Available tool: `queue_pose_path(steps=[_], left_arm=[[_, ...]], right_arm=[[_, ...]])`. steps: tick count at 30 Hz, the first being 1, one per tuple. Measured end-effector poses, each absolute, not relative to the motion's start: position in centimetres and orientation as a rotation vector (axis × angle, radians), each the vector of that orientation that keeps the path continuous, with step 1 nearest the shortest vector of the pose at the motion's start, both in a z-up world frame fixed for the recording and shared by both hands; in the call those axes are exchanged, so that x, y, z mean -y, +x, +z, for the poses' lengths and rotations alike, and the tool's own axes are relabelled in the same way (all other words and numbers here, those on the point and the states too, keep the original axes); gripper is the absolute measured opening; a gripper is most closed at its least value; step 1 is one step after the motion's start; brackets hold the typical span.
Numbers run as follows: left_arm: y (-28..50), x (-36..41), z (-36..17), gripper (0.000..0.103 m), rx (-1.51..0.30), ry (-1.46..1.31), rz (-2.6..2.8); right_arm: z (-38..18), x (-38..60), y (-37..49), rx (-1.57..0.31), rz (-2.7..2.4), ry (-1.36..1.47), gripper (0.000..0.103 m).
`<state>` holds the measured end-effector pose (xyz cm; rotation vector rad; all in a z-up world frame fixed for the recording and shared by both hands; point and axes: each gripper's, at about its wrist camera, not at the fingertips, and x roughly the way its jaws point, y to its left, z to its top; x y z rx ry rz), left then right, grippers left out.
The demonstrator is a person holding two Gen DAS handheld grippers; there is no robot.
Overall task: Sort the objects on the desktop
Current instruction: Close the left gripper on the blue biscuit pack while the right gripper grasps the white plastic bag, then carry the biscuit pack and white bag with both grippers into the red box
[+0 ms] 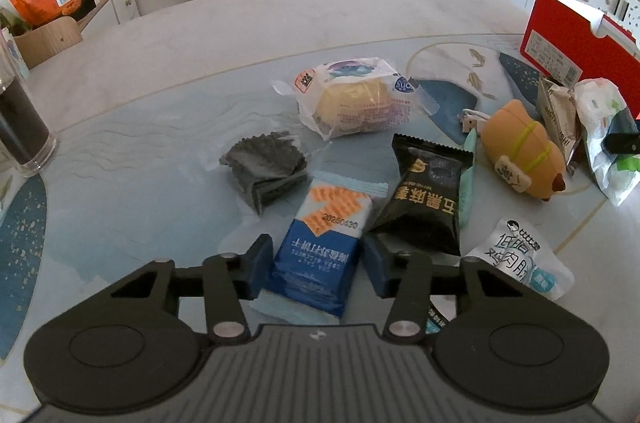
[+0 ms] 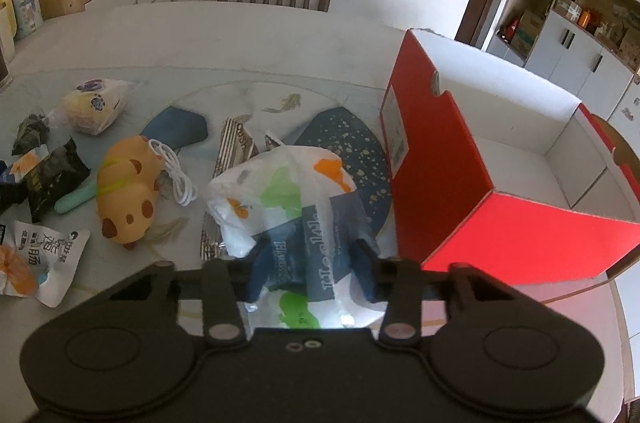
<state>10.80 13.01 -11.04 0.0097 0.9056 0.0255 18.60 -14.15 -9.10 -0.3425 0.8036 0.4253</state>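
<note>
Left gripper [image 1: 316, 265] clamped on blue cracker packet [image 1: 320, 243], black snack packet [image 1: 426, 199] just right of it; right gripper [image 2: 310, 267] pinched white plastic bag [image 2: 280, 191], red box [image 2: 500, 159] to its right

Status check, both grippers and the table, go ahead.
Left gripper shut on blue cracker packet. Right gripper shut on white plastic bag. Red box open, unobstructed.

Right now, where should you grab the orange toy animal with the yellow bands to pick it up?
Probably across the round middle of the toy animal, near its yellow bands, coming from above. It lies on its side on the table, so the body's narrow width faces up. Avoid the end by the white cable, which lies against it and could get caught in the fingers.
</note>
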Motion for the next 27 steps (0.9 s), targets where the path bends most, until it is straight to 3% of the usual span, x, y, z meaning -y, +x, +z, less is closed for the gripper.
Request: queue_pose_path(steps=[4, 10, 27], left_arm=[[10.5, -12.7, -10.9, 0.040, -0.894, 0.030, 0.042], [9.8, -12.8, -10.4, 0.037, -0.883, 0.011, 0.067], [7.0, -13.2, -8.0, 0.035, -0.858, -0.049, 0.105]], right_arm=[[-8.6, 14.4, 18.5, -0.788, 0.411, -0.329, 0.016], [-7.8, 14.9, 18.3, -0.775, 0.406, -0.321, 0.003], [-3.8, 16.3, 16.4, -0.730, 0.430, -0.245, 0.000]])
